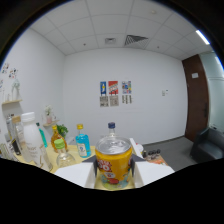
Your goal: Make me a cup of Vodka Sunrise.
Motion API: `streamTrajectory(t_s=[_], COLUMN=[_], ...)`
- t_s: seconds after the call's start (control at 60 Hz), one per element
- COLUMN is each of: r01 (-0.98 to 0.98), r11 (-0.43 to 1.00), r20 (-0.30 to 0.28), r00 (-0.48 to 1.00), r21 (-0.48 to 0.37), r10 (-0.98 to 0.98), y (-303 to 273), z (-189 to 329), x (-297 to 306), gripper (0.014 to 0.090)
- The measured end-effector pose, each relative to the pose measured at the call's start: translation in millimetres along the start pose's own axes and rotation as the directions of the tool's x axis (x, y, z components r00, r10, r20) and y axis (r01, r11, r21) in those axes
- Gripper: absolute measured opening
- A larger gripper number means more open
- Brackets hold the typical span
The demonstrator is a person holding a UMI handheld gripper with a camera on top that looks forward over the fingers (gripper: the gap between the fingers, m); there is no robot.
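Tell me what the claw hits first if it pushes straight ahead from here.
The claw already has the orange can between its fingers, so that comes first. Directly beyond it stands a clear bottle with a blue cap, though how far behind is unclear.

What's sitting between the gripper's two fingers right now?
In the gripper view, an orange can sits between the fingers, which appear to press its sides. A blue-capped bottle rises just behind it.

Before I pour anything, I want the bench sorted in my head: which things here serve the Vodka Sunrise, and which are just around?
For the drink:
- orange can, held between the jaws of the gripper
- blue-capped bottle behind it
- bottle of blue liquid
- white bottle
- green-capped bottle

Just around:
- wall posters
- brown door
- dark chair
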Motion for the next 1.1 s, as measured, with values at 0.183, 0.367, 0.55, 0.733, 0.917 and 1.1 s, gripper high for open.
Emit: streamTrajectory(t_s=[0.183,0.367,0.55,0.733,0.917,1.1], r01=[0.019,0.029,0.021,-0.017,-0.053,0.066], r11=[1.000,0.999,0.995,1.000,0.983,0.967], r20=[-0.007,-0.024,-0.010,0.008,0.001,-0.007], r00=[1.000,0.999,1.000,1.000,0.999,0.998], r21=[0.011,0.037,0.102,-0.007,-0.177,-0.245], r10=[-0.019,-0.028,-0.020,0.017,0.054,-0.070], y=[-1.6,-15.5,-31.4,61.1,186.9,234.6], z=[-2.2,-22.5,-79.9,-113.5,-106.6,-91.4], x=[0.7,-1.3,-16.5,-40.5,-62.8,-71.8], gripper=[0.0525,0.0515,0.0515,0.0512,0.0513,0.0514])
